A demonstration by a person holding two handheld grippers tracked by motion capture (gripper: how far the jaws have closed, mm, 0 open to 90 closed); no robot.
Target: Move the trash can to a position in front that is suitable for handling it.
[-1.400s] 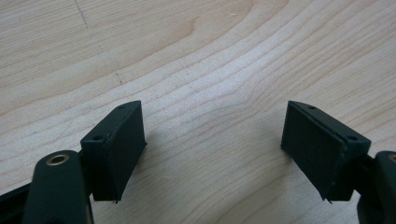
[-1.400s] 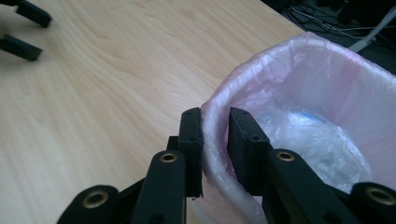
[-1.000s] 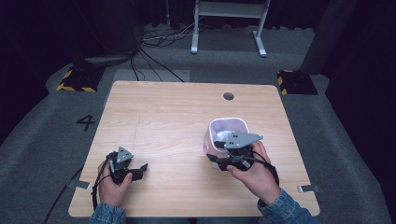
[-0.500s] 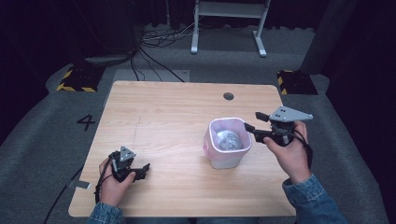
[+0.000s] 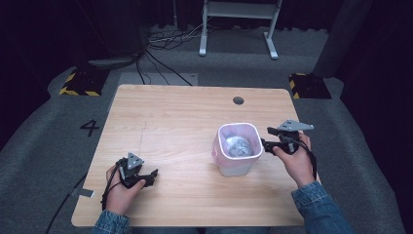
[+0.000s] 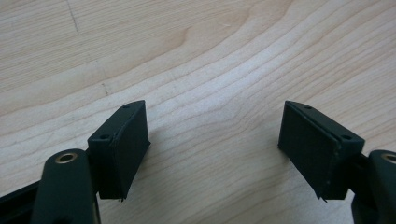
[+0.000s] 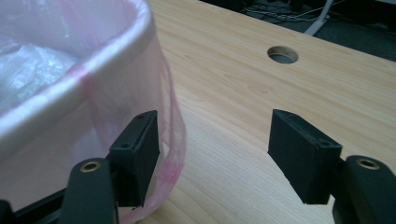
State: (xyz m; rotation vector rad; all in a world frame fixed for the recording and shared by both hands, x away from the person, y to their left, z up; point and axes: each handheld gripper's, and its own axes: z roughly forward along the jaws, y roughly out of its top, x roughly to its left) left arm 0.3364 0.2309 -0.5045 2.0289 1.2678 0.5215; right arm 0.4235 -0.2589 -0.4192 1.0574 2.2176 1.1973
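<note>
Tabletop (image 5: 195,112) of pale wood carries a small white bin (image 5: 237,156) lined with a pink plastic bag, standing upright right of the middle and nearer the right edge than the left. Inside the bin lies a crumpled wad of clear plastic (image 5: 237,145), seen from above in the high view and at the upper left of the right gripper view. The right tongs (image 5: 266,144) are held in the person's right hand just beside the bin's right wall, pointing toward it, close to the right edge of the tabletop. In the right gripper view the right tongs (image 7: 212,154) stand wide apart with bare wood between them; one pad sits right against the hanging pink liner (image 7: 170,121) on the bin's outer wall, though whether it actually touches cannot be told, and nothing is gripped. These jaws have just been opening. A round cable hole (image 7: 283,54) shows beyond them, near the far edge of the tabletop. The left tongs (image 5: 151,176) rest low over the near left part of the tabletop, well apart from the bin, in the person's left hand (image 5: 122,192). In the left gripper view the left tongs (image 6: 215,144) are spread wide over plain wood grain, holding nothing; they have just closed a little. A denim sleeve (image 5: 316,207) covers the right forearm near the near right corner.
</note>
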